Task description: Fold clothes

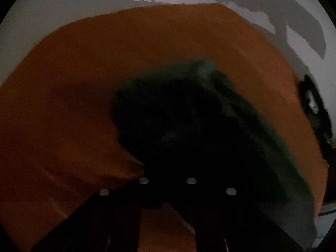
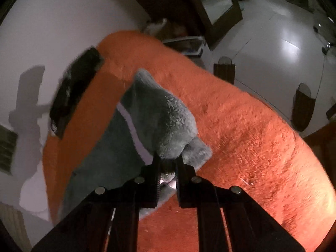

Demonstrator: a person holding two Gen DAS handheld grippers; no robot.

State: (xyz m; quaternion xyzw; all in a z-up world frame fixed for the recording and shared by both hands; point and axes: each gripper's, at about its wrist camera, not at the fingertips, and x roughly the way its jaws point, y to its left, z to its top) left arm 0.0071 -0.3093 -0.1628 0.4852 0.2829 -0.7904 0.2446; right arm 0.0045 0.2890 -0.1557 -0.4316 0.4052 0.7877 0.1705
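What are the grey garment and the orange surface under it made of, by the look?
Grey garment: looks like plush fleece, matte, with fuzzy clumped pile; a smooth pale band crosses it. The right tool pinches it. Orange surface: probably a shaggy blanket or rug, matte; short tufted fibres show. Fibre type can't be told.

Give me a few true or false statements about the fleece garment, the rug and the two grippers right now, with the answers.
1. The right gripper pinches the grey-green fleece garment. True.
2. The garment lies over an orange rug. True.
3. The rug is blue. False: it is orange.
4. The right gripper's jaws stand wide open and empty. False: they are closed on fleece.
5. The left gripper is buried in dark fleece at its tips. True.
6. The floor beyond the rug is carpeted. False: it is glossy pale tile.
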